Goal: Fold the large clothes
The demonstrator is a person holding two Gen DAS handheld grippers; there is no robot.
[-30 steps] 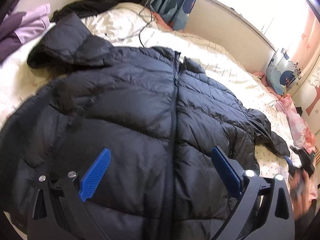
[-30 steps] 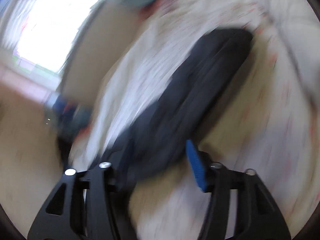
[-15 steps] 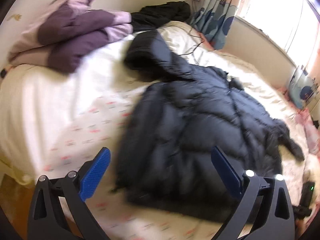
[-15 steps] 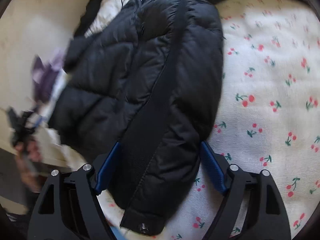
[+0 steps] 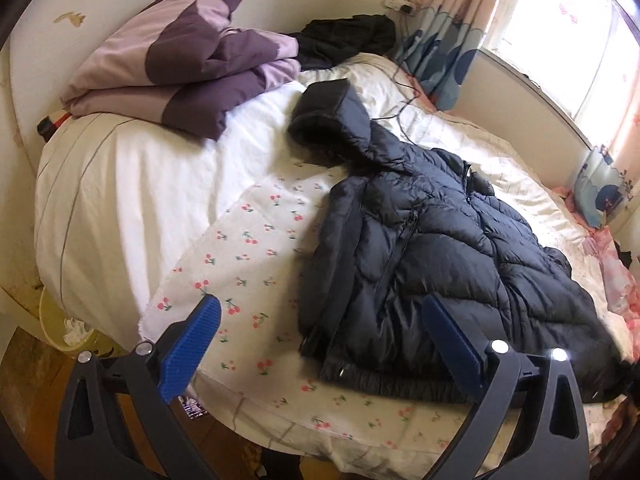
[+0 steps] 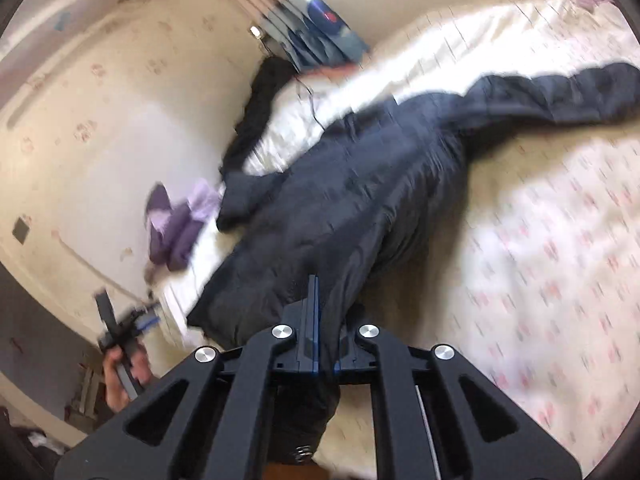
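A black hooded puffer jacket (image 5: 420, 260) lies front-up on the bed, its hood (image 5: 328, 116) toward the headboard and its hem at the near edge. My left gripper (image 5: 320, 308) hovers open above the bed's near corner, the jacket's left hem showing between its blue pads (image 5: 192, 344) without touching them. In the right wrist view, my right gripper (image 6: 313, 284) is shut on the jacket (image 6: 360, 200) at its hem, with black fabric hanging below the jaws. One sleeve (image 6: 560, 92) stretches out to the right. A hand holds the left gripper (image 6: 120, 328) at the lower left.
The cherry-print sheet (image 5: 248, 240) covers the near part of the bed. A folded purple quilt (image 5: 180, 60) and another dark garment (image 5: 348, 36) lie by the headboard, with a cable (image 5: 400, 108) beside them. A yellow bin (image 5: 68, 332) stands on the wooden floor at left.
The left gripper drew back from over the jacket to the bed's near corner. The right gripper, open around the hem half a second ago, has shut on it, risen and rolled.
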